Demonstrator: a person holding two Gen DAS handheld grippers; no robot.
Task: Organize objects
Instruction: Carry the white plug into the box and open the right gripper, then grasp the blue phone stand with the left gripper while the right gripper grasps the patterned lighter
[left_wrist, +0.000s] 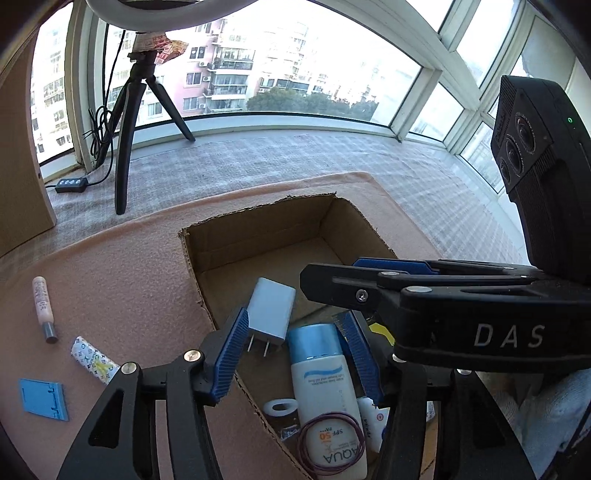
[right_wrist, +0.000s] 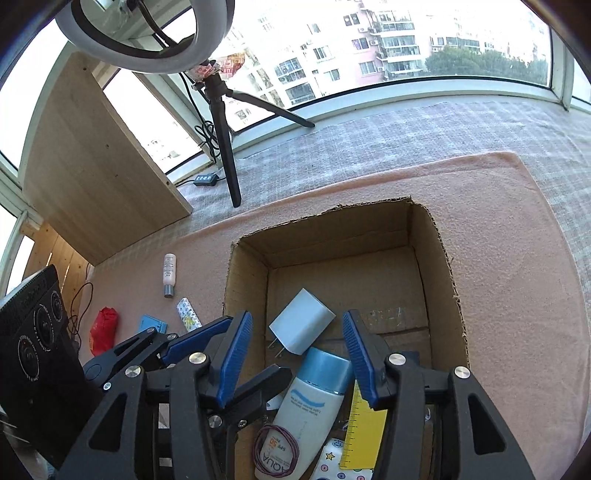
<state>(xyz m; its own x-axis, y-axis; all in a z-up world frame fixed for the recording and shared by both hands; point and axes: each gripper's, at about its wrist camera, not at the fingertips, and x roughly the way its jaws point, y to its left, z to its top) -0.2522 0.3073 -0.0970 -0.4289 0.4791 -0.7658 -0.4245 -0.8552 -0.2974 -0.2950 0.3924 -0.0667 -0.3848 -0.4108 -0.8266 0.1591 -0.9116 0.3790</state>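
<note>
Pink felt (right_wrist: 517, 258) carries the cardboard box (right_wrist: 439, 236). Both the left gripper (left_wrist: 295, 354) and the right gripper (right_wrist: 299, 354) hover spread and empty above its sunscreen bottle (right_wrist: 310, 406) and white charger (right_wrist: 301, 326). With both crowding the box, they could collide; the concealer tube (left_wrist: 42, 304) waits far left.

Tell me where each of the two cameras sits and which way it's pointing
Left wrist: rides the left gripper, looking forward and down into the cardboard box; its own blue fingers show open, and the right gripper crosses in from the right.
Right wrist: rides the right gripper, looking down into the same box from above; its fingers stand open, the left gripper at lower left.
Shared: box, white charger, sunscreen bottle, tripod, window.
</note>
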